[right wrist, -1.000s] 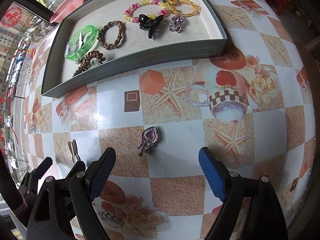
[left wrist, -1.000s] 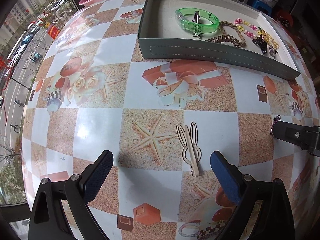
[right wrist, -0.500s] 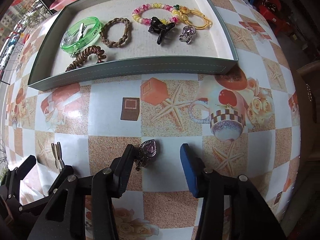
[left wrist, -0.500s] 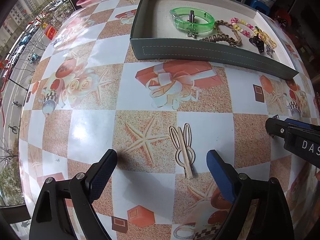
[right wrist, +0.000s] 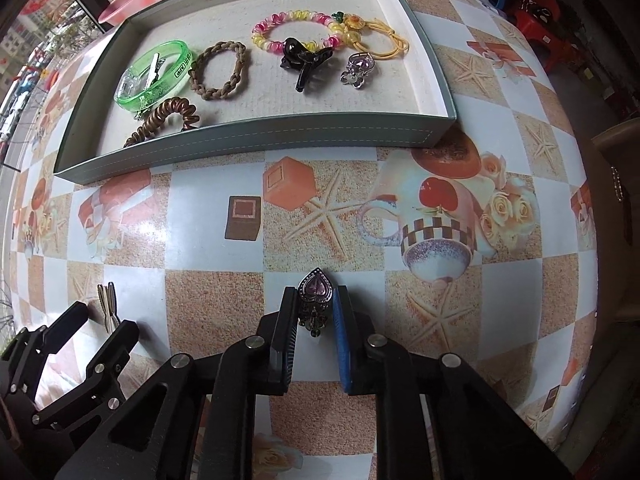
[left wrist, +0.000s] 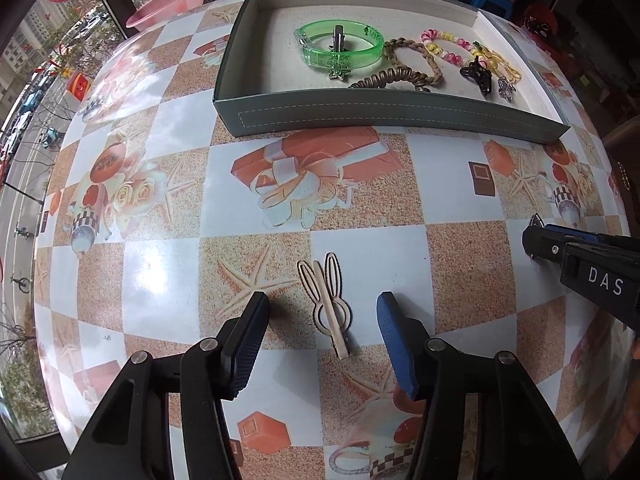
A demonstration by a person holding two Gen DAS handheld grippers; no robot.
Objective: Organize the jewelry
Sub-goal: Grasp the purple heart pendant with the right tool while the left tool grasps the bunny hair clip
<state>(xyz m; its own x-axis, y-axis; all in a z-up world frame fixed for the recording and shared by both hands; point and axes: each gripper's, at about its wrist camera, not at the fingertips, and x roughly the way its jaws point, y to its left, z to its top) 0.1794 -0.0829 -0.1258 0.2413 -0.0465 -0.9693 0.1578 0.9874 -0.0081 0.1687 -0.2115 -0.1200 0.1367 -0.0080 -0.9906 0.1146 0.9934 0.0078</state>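
Right gripper (right wrist: 316, 312) fingers now around heart clip (right wrist: 316, 294).

Green bangle (left wrist: 340, 46), purple heart brooch (right wrist: 316, 292), orange-white checked tablecloth (left wrist: 168, 140).

Black gripper (right wrist: 316, 312), blue pads (right wrist: 344, 344)

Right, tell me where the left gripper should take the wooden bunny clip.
Grip the wooden bunny clip across its straight central bar near the round base, coming straight down. It lies flat, bar pointing along the open left gripper, so the fingers close on its narrow sides.
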